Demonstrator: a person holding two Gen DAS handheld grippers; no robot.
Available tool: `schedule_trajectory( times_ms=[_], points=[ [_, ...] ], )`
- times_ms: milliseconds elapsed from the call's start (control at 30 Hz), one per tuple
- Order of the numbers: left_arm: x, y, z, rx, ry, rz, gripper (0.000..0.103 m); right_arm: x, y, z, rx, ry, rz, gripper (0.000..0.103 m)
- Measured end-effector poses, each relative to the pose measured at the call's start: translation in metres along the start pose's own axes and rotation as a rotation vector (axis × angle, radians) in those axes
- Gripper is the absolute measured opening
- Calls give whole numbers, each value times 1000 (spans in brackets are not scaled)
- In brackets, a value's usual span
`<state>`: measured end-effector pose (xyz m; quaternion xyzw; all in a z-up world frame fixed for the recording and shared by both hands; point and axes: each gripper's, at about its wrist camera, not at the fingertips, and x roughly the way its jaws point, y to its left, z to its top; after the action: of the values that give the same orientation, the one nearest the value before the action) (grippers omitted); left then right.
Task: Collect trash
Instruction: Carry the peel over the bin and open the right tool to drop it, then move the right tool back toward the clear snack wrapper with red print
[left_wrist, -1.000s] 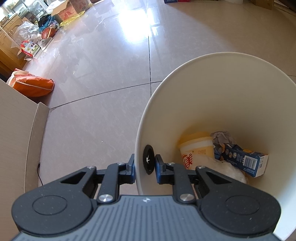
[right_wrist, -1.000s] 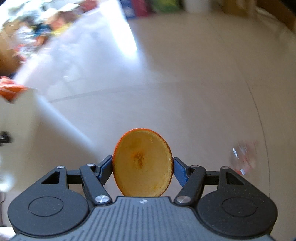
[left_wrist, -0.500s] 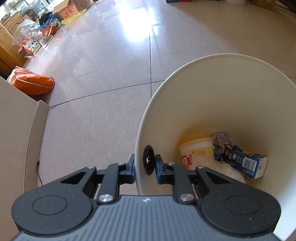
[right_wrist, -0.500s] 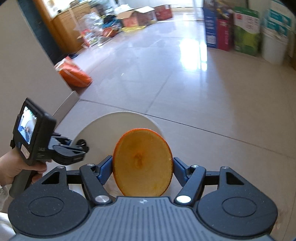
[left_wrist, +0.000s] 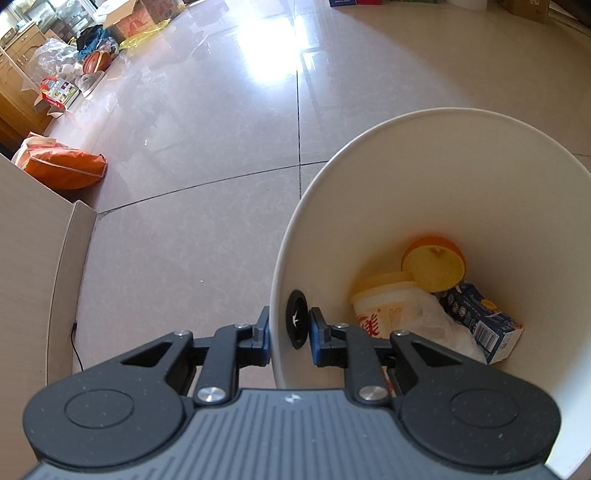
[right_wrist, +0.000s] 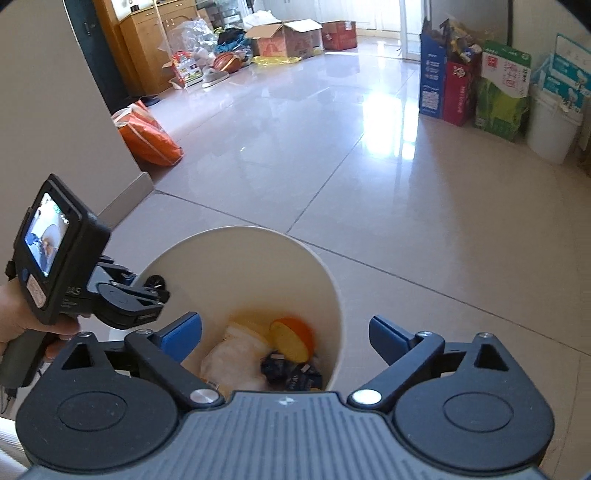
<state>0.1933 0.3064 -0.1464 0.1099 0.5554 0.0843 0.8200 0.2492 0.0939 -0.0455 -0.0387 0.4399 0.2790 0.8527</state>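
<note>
The left gripper (left_wrist: 290, 328) pinches the white bin's (left_wrist: 436, 155) near rim. The right gripper (right_wrist: 284, 338) hangs above it, jaws opening with nothing between them; the orange half (right_wrist: 291, 338) lies inside beside a noodle cup (left_wrist: 384, 306) and blue carton (left_wrist: 484, 325).

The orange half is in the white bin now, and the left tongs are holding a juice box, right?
Not quite. The orange half does lie in the white bin, but the left tongs are clamped on the bin's rim, not on a juice box. The left wrist view shows it: one finger outside the wall, one inside.
</note>
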Motion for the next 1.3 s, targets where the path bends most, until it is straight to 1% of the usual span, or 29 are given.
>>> schedule_trajectory(
  times_ms=[200, 367, 467, 567, 767, 833, 867, 933, 1000, 1067, 1233, 1300],
  points=[
    [-1, -1, 0, 1, -1, 3, 18, -2, -12, -6, 34, -8, -17, 100],
    [-1, -1, 0, 2, -1, 5, 18, -11, -29, -19, 72, -26, -54, 101],
    [-1, -1, 1, 5, -2, 5, 18, -16, -47, -35, 90, -34, -103, 103],
    [-1, -1, 1, 7, -2, 6, 18, -14, -72, -56, 112, 0, -171, 103],
    [-1, -1, 1, 5, -1, 7, 18, -5, -147, -102, 234, 73, -315, 103],
    [-1, -1, 1, 0, 1, 7, 18, -1, -177, -116, 302, 87, -360, 103],
    [-1, -1, 1, -1, 2, 7, 18, 1, -189, -122, 334, 93, -365, 103],
    [-1, -1, 2, -3, 4, 7, 18, 5, -223, -140, 449, 107, -388, 103],
    [-2, -1, 1, 2, 3, 7, 18, 10, -253, -159, 563, 116, -391, 103],
    [-2, -1, 1, 7, 2, 6, 18, 14, -279, -178, 654, 107, -410, 103],
    [-1, 0, -1, 10, 3, 0, 18, 37, -327, -220, 789, 141, -461, 103],
    [0, -1, -1, 12, 5, 5, 18, 50, -344, -238, 876, 163, -462, 103]
  ],
)
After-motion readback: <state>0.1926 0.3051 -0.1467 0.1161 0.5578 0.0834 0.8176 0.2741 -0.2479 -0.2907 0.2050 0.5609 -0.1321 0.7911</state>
